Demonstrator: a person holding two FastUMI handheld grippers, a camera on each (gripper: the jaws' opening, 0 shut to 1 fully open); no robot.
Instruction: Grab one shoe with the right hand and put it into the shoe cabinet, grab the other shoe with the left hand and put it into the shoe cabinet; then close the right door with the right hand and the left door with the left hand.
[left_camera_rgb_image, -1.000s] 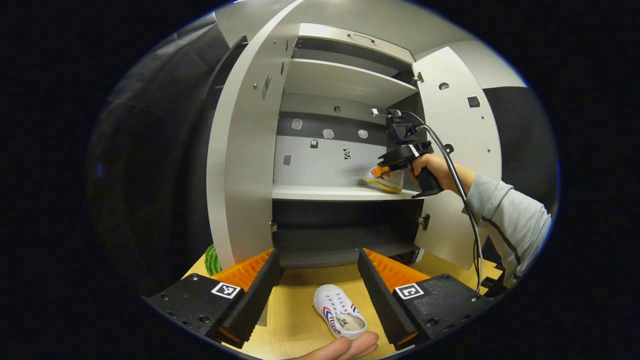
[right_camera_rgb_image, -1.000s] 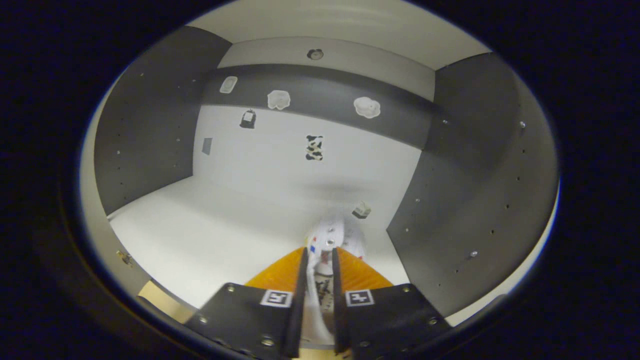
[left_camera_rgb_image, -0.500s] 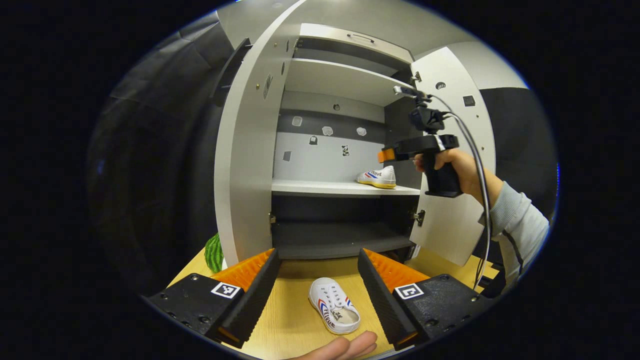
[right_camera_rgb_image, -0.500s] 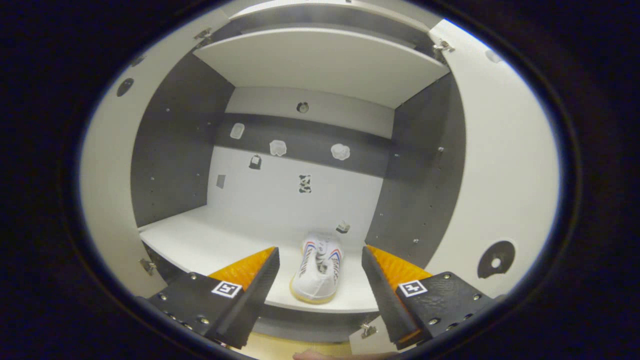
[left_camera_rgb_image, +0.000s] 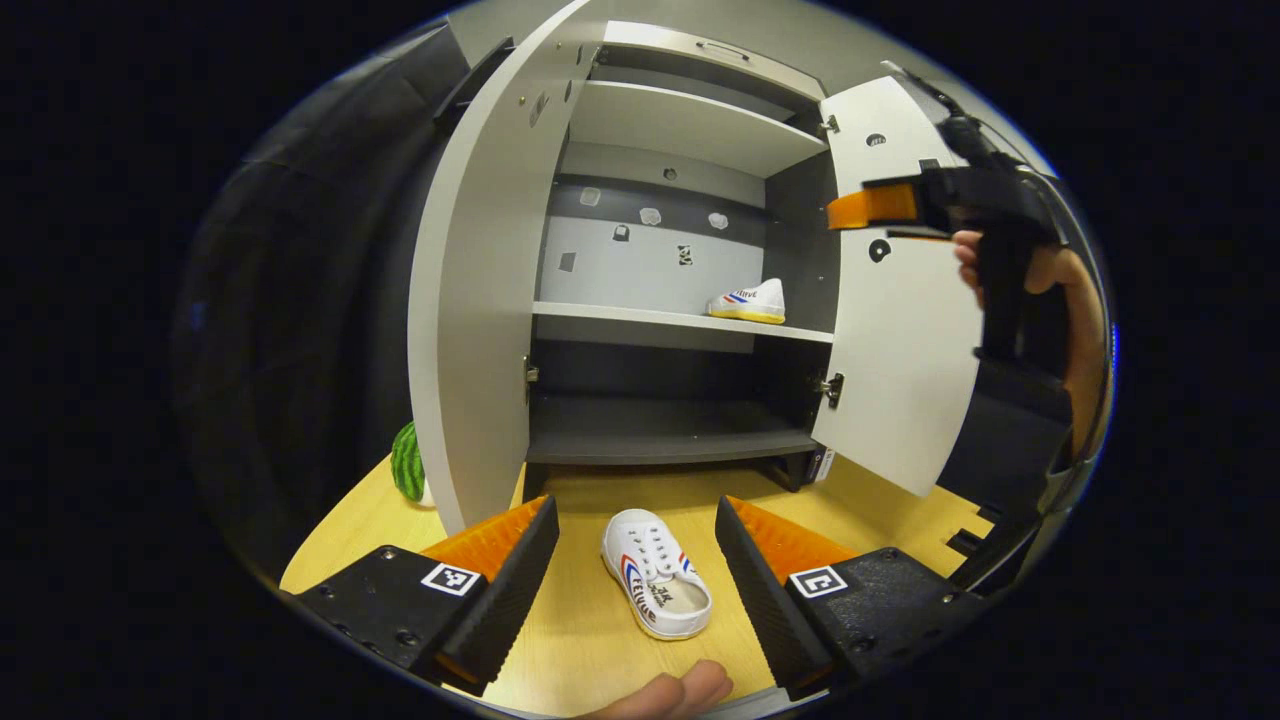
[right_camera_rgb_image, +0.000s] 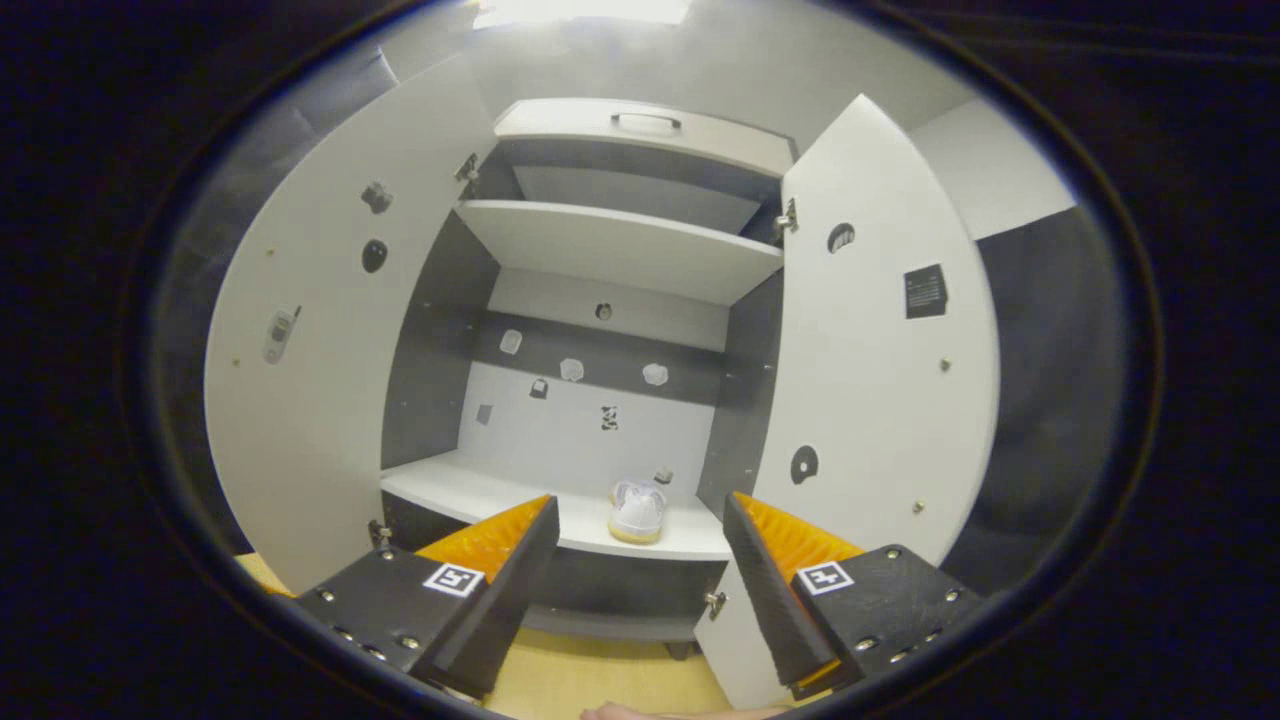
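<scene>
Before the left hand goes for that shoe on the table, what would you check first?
1. First shoe resting on the middle shelf: ok.
2. Right gripper open, holding nothing, out of the cabinet: ok.
3. Left gripper open: ok.
4. Second shoe on the table between the left gripper's fingers: ok.
5. Both doors, left door and right door, open: ok.
6. Free shelf room beside the first shoe: ok.

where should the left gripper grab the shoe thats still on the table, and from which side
Probably across the sides at mid-length, coming down from above. The shoe lies upright on its sole on the table, toe toward the cabinet, lengthwise between the open fingers of the left gripper. Its narrow width fits that gap; the soft open collar looks a poorer hold.
</scene>
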